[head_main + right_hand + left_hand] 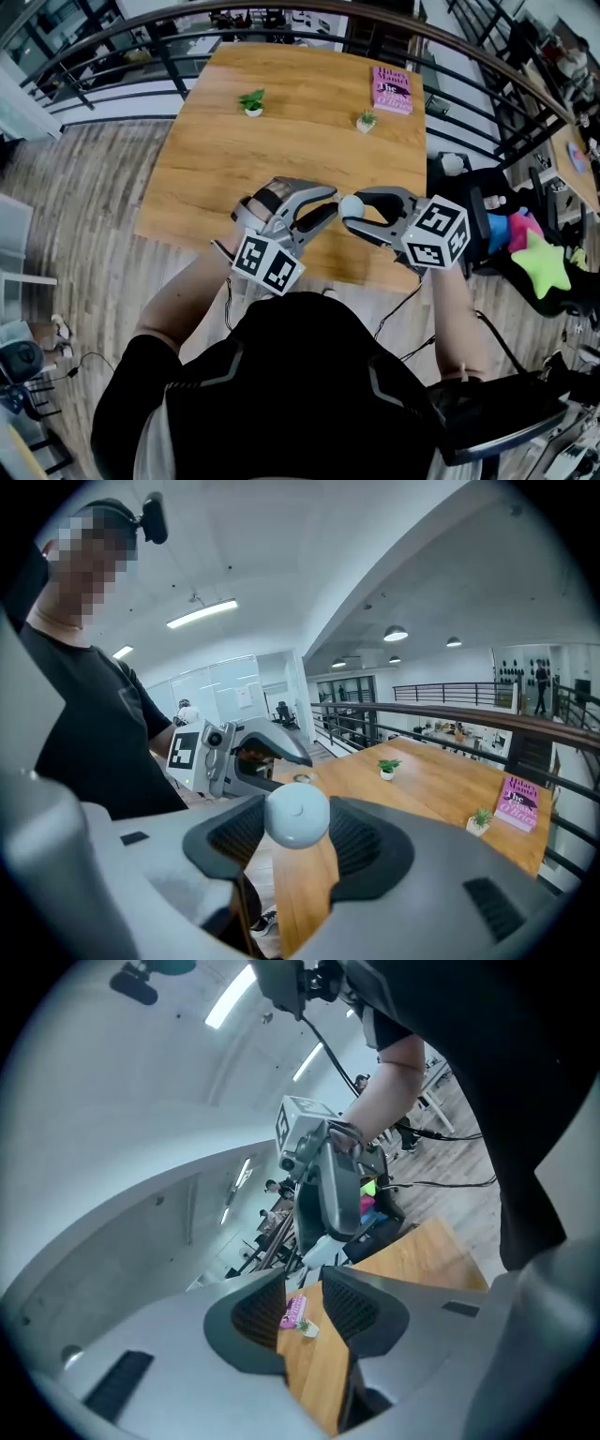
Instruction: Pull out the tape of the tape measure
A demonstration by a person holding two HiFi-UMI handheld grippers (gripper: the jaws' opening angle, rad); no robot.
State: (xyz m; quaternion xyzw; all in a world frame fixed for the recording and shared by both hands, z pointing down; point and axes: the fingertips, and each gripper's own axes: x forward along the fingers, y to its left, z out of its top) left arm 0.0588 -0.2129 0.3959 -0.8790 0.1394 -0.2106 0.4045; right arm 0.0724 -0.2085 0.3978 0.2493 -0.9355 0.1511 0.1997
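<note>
A small round white tape measure (350,205) sits between the pads of my right gripper (352,212), which is shut on it just above the near edge of the wooden table (281,131). In the right gripper view the tape measure (297,817) fills the gap between the jaws. My left gripper (329,201) points at it from the left, its tips a short way from the white case. In the left gripper view its jaws (303,1284) stand a narrow gap apart with nothing between them. No pulled-out tape shows.
A pink book (391,90) lies at the table's far right corner. Two small potted plants (251,101) (366,120) stand near the far edge. A dark railing curves behind the table. Colourful soft toys (534,258) sit on a chair to the right.
</note>
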